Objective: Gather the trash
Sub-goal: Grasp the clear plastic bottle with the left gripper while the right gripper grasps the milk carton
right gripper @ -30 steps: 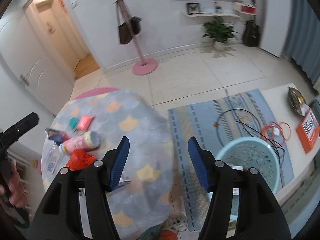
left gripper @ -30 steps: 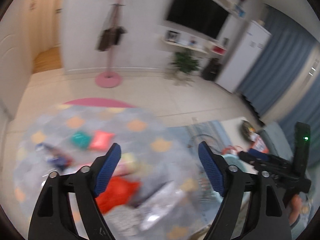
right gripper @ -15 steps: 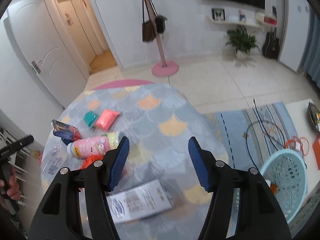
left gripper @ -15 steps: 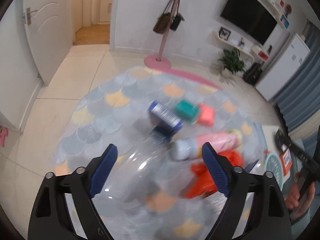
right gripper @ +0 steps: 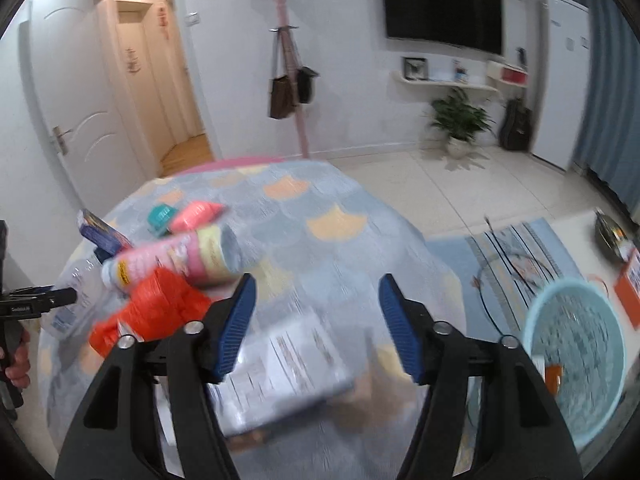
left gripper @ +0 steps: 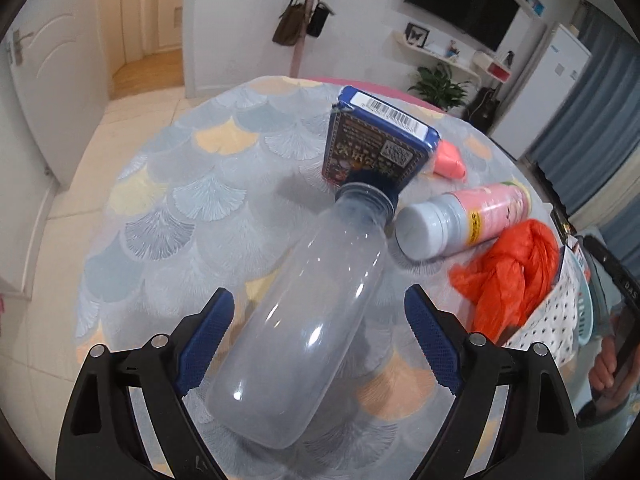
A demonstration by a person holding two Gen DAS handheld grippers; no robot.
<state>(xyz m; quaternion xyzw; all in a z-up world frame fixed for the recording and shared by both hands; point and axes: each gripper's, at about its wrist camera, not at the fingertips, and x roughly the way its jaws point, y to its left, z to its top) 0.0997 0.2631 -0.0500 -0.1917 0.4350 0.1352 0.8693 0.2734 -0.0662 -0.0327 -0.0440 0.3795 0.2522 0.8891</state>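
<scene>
- Left gripper (left gripper: 316,336) had its fingers spread wide around the clear empty plastic bottle (left gripper: 308,312) lying on the round scale-patterned desk (left gripper: 192,184), not touching it.
- Right gripper (right gripper: 316,320) hovered released over a blurry white printed packet (right gripper: 288,364); pale blue mesh basket (right gripper: 576,344) sat on the floor.

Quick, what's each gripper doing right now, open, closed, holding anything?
Left gripper: open, holding nothing, fingers either side of the clear plastic bottle.
Right gripper: open, holding nothing, above the white printed packet.
</scene>
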